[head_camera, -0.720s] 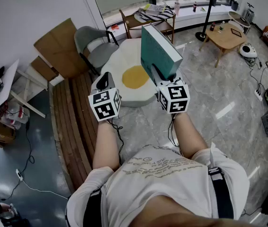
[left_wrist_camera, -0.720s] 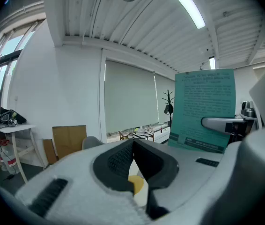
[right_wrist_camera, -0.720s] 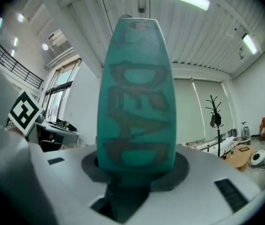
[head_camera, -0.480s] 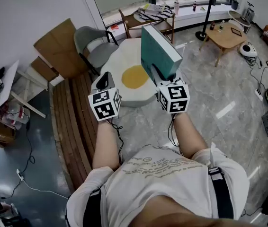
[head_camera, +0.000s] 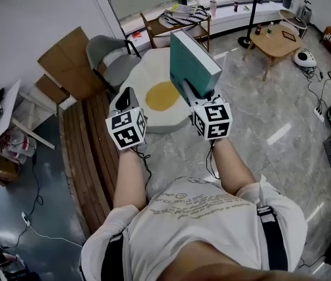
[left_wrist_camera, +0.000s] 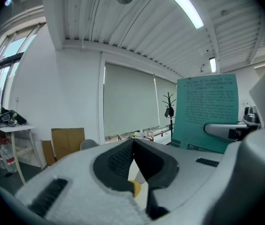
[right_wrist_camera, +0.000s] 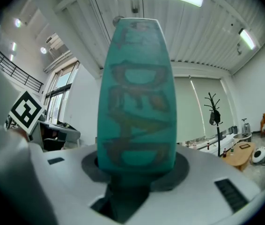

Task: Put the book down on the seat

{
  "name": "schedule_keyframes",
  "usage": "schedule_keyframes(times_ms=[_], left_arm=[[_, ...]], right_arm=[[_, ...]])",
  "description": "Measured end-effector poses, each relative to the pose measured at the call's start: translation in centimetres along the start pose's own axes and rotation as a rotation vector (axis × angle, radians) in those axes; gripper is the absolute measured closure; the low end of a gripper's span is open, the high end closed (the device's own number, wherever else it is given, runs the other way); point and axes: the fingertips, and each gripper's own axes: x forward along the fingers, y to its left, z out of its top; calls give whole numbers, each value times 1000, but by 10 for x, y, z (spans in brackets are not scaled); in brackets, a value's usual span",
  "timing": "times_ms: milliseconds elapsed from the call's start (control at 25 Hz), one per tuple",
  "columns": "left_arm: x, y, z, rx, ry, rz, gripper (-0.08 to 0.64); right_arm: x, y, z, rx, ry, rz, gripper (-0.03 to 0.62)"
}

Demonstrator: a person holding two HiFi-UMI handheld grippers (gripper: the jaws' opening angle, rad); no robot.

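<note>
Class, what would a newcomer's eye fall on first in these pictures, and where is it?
The teal book stands upright, clamped in the right gripper at centre. Below it on the floor lies a fried-egg seat, white with a yellow yolk. The left gripper is shut, empty.

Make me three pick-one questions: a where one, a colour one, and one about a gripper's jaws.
1. Where is the book? A) in the right gripper B) on the grey chair C) on the wooden table
2. What colour is the egg-shaped seat's middle? A) red B) yellow C) green
3. The left gripper's jaws are: A) wide apart B) on the book C) together, empty
Answers: 1 A, its jaws clamp the book; 2 B, yellow yolk on white; 3 C, jaws meet, nothing between.
</note>
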Motion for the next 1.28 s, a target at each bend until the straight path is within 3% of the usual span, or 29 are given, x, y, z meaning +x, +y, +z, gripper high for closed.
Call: schedule_keyframes(times_ms=[240,680,1000,1280], left_arm=[[12,-38,3,-61,-10,-10,540],[45,-72,-18,-27,55,-15,538],[94,-62,-15,4,52,-62,539],[168,-52,-13,29,50,-108,538]], right_arm=[[-15,-38,0,-18,-9,14,419],[-6,-73,-12,-23,19,33,419],[41,-85,-16,-12,10,8,419],[111,-111,-15,-33,1,-1,420]])
